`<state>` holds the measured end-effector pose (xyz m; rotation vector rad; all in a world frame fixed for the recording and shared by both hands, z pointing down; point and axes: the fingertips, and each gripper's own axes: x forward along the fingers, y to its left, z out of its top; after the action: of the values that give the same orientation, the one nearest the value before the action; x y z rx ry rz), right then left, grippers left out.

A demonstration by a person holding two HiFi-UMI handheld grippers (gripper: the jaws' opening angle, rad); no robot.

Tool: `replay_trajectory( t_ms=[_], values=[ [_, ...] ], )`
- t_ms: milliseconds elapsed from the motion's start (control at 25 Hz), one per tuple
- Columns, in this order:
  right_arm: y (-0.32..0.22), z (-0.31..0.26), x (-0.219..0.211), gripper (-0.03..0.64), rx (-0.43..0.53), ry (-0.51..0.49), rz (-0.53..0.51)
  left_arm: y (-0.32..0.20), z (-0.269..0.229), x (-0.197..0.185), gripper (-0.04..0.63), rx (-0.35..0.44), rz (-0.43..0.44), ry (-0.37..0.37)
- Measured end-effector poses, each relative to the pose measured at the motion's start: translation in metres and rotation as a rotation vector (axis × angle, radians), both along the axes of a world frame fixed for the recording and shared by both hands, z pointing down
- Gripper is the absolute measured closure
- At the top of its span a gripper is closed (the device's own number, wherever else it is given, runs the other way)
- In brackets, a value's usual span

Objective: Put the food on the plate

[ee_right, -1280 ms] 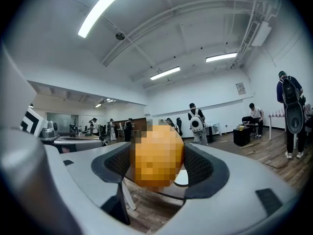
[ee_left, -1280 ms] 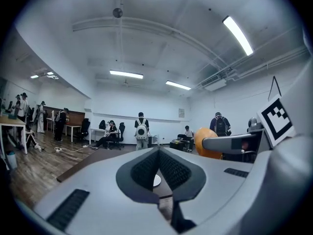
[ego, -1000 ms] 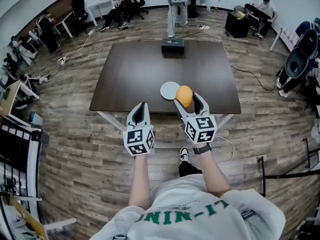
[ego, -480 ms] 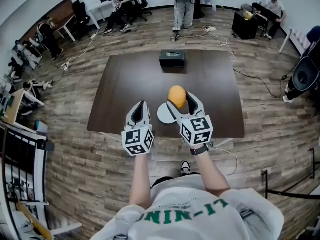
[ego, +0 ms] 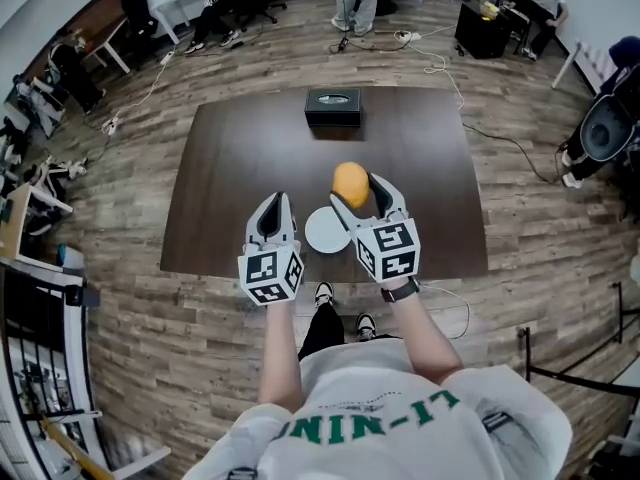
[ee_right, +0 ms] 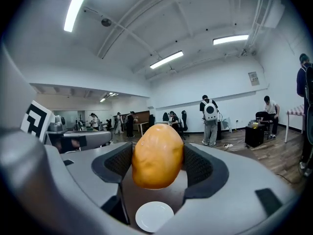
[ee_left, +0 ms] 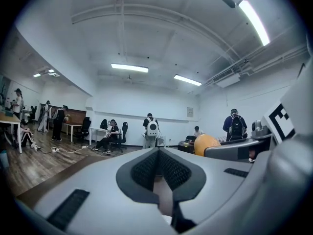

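A round yellow-orange piece of food (ego: 350, 183) is clamped between the jaws of my right gripper (ego: 357, 191), held in the air just beyond the white plate (ego: 326, 231) that lies near the front edge of the dark table (ego: 240, 158). In the right gripper view the food (ee_right: 157, 155) fills the gap of the right gripper (ee_right: 157, 164), with the plate (ee_right: 154, 216) below it. My left gripper (ego: 272, 208) hovers left of the plate, its jaws together and nothing in them. From the left gripper (ee_left: 157, 153) view, the food (ee_left: 205, 143) shows at the right.
A black box (ego: 333, 106) stands at the table's far edge. Beyond the table are people, desks, chairs and cables on the wooden floor (ego: 130, 298). A speaker stand (ego: 600, 133) is at the right.
Both grippers have travelled forward from in front of the table to over its near part. The food has passed from the plate's right edge to just beyond the plate. Both grips look unchanged.
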<state>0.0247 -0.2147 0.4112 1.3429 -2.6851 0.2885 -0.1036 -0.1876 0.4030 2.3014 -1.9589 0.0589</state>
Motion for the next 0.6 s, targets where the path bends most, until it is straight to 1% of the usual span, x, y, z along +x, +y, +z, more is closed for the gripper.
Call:
replay_trajectory(
  t_ms=[200,400,520,600],
  values=[
    [-0.031,0.01,-0.013,0.281,-0.037,0.05,-0.014,-0.042,0.01,-0.006,0.581,-0.026,0.042,0.021],
    [-0.055,0.025,-0.017,0.281,-0.05,0.14,0.03,-0.068,0.019,-0.013,0.581,-0.044,0.083,0.019],
    [-0.067,0.038,-0.025,0.281,-0.086,0.148,0.027,-0.081,0.028,-0.018,0.581,-0.061,0.09,0.04],
    [-0.074,0.049,-0.031,0.281,-0.117,0.147,0.019,-0.09,0.035,-0.021,0.581,-0.073,0.09,0.027]
  ],
)
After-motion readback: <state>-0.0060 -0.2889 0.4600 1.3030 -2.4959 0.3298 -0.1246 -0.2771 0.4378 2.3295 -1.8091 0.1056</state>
